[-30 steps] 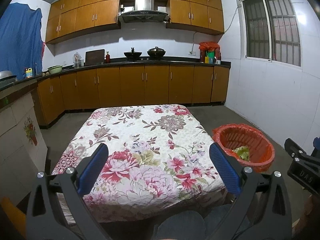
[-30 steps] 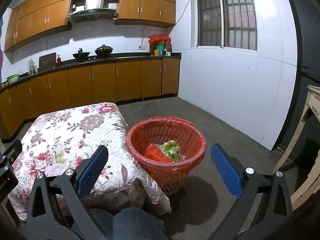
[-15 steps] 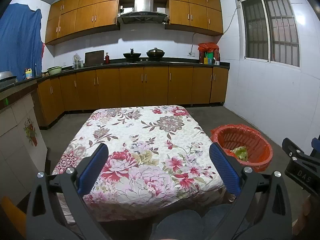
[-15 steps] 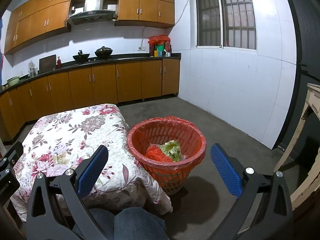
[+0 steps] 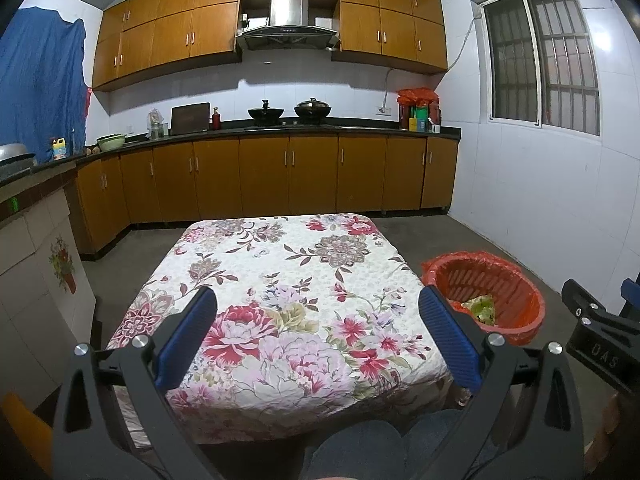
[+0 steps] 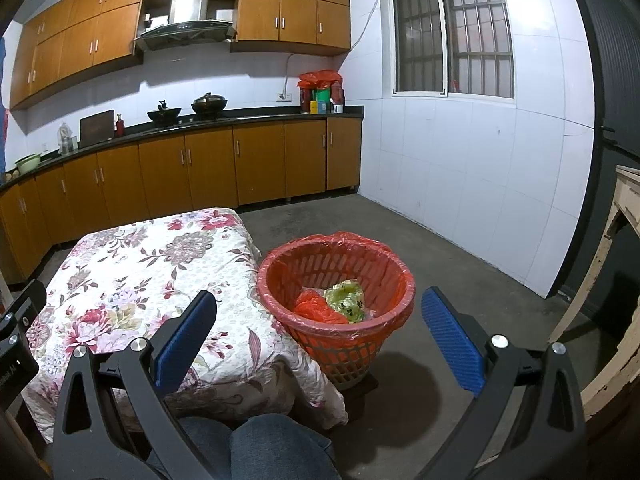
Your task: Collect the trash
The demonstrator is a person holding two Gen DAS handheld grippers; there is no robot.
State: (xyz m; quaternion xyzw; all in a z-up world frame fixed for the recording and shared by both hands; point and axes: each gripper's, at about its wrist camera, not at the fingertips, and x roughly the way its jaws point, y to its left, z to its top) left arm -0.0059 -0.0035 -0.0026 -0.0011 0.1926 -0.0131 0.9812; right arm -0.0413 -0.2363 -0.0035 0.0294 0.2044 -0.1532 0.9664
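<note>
Two wide-spread claws [image 5: 318, 336] [image 6: 318, 336], floral table [image 6: 132, 256] beside orange basket [image 6: 372, 344]

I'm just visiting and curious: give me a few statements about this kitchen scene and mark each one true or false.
1. The red basket stands on the floor beside the table. True.
2. The basket is empty. False: an orange wrapper and a green wrapper lie inside.
3. The right gripper holds a wrapper. False: its fingers are spread, nothing between them.
4. The left gripper is open. True.
5. Two pots sit on the stove. True.
</note>
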